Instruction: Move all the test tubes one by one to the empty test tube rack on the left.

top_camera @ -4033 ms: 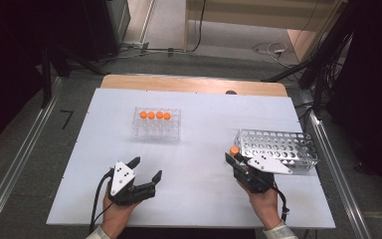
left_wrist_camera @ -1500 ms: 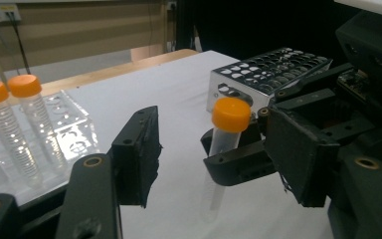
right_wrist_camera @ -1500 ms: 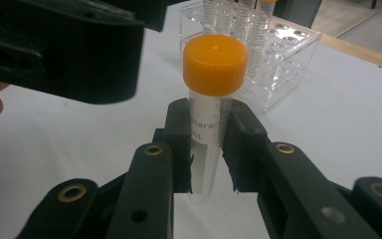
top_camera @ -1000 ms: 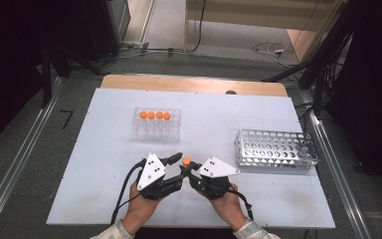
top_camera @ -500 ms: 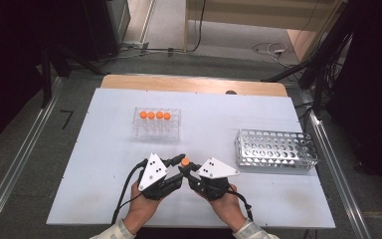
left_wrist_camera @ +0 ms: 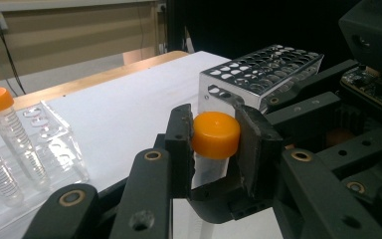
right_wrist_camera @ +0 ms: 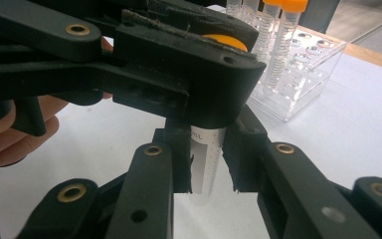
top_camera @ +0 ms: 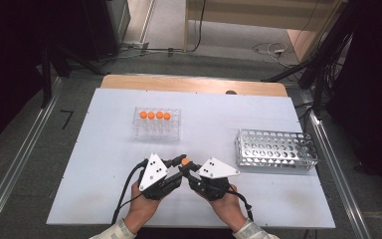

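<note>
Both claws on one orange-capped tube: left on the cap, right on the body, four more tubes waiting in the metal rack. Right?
Not quite: the four tubes stand in the clear plastic rack, as the high view shows. The metal rack has none in it.

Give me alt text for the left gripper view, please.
The left gripper clamps the orange cap of a clear tube above the white table. A metal rack stands behind; a clear rack with a capped tube sits left.

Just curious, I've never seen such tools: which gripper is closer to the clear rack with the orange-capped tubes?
Left. The left gripper sits just in front of the clear rack; the right gripper is beside it, slightly farther toward the metal rack.
</note>
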### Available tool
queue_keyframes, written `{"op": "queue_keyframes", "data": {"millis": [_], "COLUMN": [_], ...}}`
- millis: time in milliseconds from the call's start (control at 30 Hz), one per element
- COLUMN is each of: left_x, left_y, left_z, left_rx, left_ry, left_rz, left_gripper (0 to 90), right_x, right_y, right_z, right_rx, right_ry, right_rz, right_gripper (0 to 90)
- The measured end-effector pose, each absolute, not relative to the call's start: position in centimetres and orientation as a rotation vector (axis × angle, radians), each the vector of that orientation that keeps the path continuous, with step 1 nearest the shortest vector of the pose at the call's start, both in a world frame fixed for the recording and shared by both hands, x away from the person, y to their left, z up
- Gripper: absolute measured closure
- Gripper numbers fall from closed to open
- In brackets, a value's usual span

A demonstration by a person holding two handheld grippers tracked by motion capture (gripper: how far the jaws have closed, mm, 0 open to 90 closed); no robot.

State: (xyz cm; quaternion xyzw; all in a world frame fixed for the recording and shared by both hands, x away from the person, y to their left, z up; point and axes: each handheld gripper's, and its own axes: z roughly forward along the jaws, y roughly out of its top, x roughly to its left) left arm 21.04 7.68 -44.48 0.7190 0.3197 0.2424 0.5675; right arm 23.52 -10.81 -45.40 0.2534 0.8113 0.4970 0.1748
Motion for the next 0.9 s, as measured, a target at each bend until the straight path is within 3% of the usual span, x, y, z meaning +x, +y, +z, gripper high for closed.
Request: {"op": "queue_keyframes", "data": {"millis": [100, 233, 433, 900], "left_x": [21.0, 21.1, 21.2, 21.6], "left_y": [7.7, 7.9, 8.4, 10.6], "left_z": [-44.5, -44.4, -44.3, -43.7], "left_rx": [1.689, 1.681, 1.67, 1.638], "left_ry": [0.752, 0.756, 0.776, 0.837], "left_rz": [0.569, 0.56, 0.552, 0.564], "left_gripper": [70.0, 70.1, 70.1, 70.1], "right_x": [23.6, 23.8, 24.1, 24.1], "right_y": [-10.8, -11.0, -11.6, -16.3], "right_z": [-45.4, -45.3, -45.1, -45.0], "right_rx": [0.721, 0.737, 0.781, 0.879], "right_ry": [2.304, 2.326, 2.332, 2.28], "right_rz": [1.419, 1.434, 1.444, 1.408], "right_gripper": [68.2, 50.8, 33.4, 26.1]}}
